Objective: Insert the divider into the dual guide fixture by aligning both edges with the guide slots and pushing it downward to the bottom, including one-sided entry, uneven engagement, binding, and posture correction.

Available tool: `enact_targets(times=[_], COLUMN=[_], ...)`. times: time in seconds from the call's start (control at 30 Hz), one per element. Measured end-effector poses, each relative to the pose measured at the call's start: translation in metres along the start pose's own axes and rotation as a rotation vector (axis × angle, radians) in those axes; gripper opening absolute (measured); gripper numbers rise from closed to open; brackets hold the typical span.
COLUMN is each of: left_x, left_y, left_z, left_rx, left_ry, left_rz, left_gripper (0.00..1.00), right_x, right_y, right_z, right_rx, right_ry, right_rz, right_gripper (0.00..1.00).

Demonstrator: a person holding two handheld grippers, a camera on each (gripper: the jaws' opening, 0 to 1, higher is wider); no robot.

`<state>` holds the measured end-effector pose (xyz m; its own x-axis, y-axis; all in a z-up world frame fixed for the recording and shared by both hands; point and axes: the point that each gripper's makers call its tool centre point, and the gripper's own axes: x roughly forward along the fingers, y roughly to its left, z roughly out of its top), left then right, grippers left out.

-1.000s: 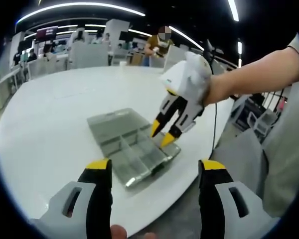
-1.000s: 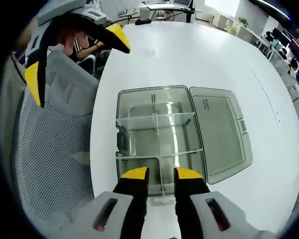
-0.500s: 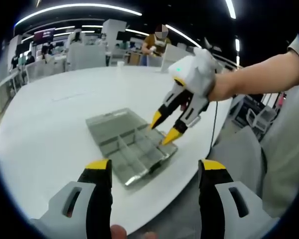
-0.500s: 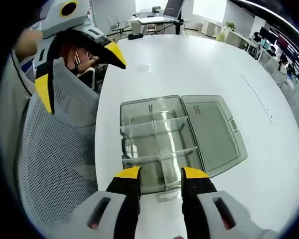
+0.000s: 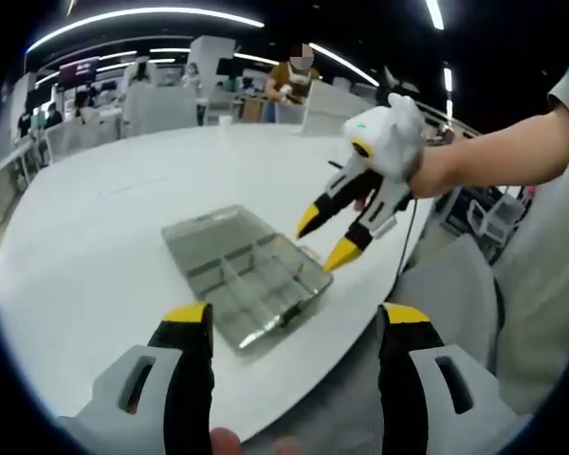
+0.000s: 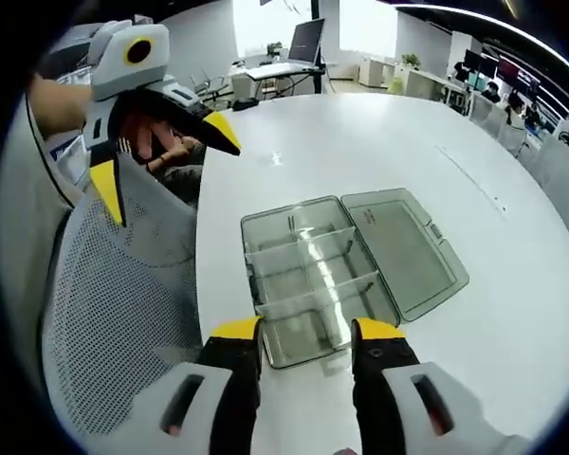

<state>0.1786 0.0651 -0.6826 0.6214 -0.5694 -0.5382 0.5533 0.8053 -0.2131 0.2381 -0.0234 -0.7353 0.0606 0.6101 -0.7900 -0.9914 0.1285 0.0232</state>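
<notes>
Left gripper view: your left hand-held gripper (image 5: 296, 322) is spread wide with nothing between its jaws, held low over the near edge of the white tabletop (image 5: 95, 237). Just ahead of it lies the clear fixture box (image 5: 242, 275), its lid (image 5: 204, 232) folded flat on the far side, with dividers (image 5: 229, 280) standing inside. Your right hand-held gripper (image 5: 324, 237) hangs above the box's right end, jaws parted and empty. In the right gripper view, the box (image 6: 313, 280) sits just beyond your right hand-held gripper (image 6: 305, 330), with a mesh chair (image 6: 123, 294) to the left.
</notes>
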Motion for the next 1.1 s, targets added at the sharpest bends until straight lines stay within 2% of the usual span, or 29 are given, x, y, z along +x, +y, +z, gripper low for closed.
enact_targets(times=[0.43,0.97,1.1], left_x=[-0.006,-0.014,-0.018], left_y=[-0.004,-0.012,-0.011], left_z=[-0.002,-0.005,-0.007], left_rx=[0.028,0.050,0.048], left_ry=[0.022,0.040,0.041], left_rz=[0.000,-0.001,0.006], left_gripper=[0.68,0.68,0.68], right_x=[-0.020,-0.040,-0.046], right_y=[0.011,0.022,0.023], right_z=[0.016,0.015,0.018], right_rx=[0.043,0.073,0.099], right_ry=[-0.126,-0.194,-0.235], right_rz=[-0.017,-0.040,-0.045], right_gripper=[0.39,0.42,0.43])
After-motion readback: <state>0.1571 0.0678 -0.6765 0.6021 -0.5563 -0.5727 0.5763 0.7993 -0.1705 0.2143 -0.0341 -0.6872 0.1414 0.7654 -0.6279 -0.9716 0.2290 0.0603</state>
